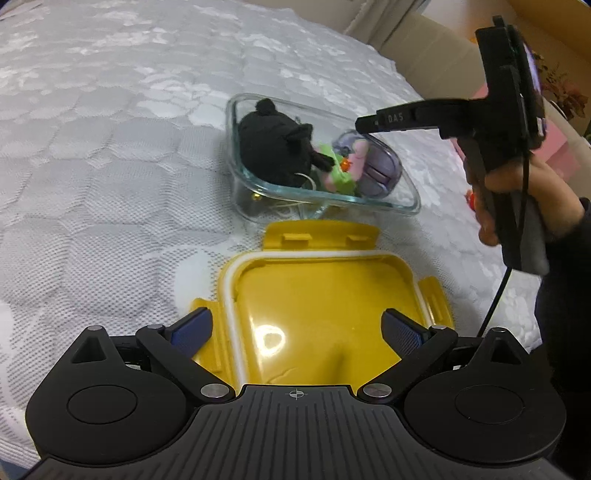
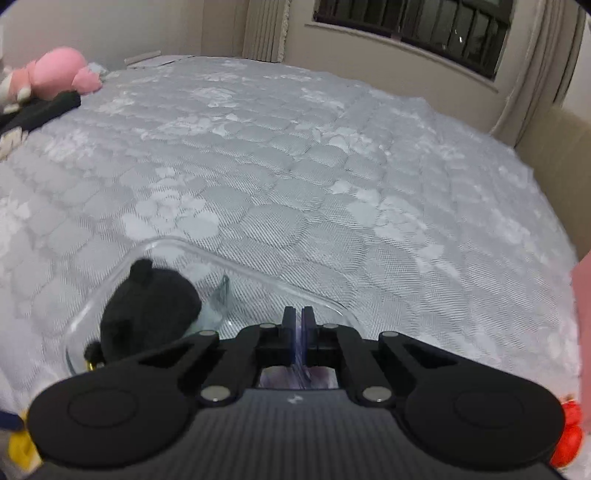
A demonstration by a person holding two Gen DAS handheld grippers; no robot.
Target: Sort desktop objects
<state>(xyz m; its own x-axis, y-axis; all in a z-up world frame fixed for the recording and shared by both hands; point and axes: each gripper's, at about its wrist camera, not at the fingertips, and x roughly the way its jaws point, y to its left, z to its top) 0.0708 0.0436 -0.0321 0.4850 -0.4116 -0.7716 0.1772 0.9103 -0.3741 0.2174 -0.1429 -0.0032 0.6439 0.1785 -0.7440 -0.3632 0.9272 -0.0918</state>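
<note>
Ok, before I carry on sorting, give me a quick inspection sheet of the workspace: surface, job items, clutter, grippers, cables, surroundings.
Surface: grey quilted bedspread, patterned.
Job's things: glass container holding a black plush toy, a green and pink piece and a purple translucent item; yellow lid lies upturned beside it, nearer the left gripper.
Clutter: pink plush at the far edge of the bed; red object, unclear what.
Grippers: left gripper open over the lid, holding nothing; right gripper shut, over the container, nothing visibly between the pads.
Cables: black cable hanging from the right gripper's handle.
Surroundings: window, curtains, beige wall.
</note>
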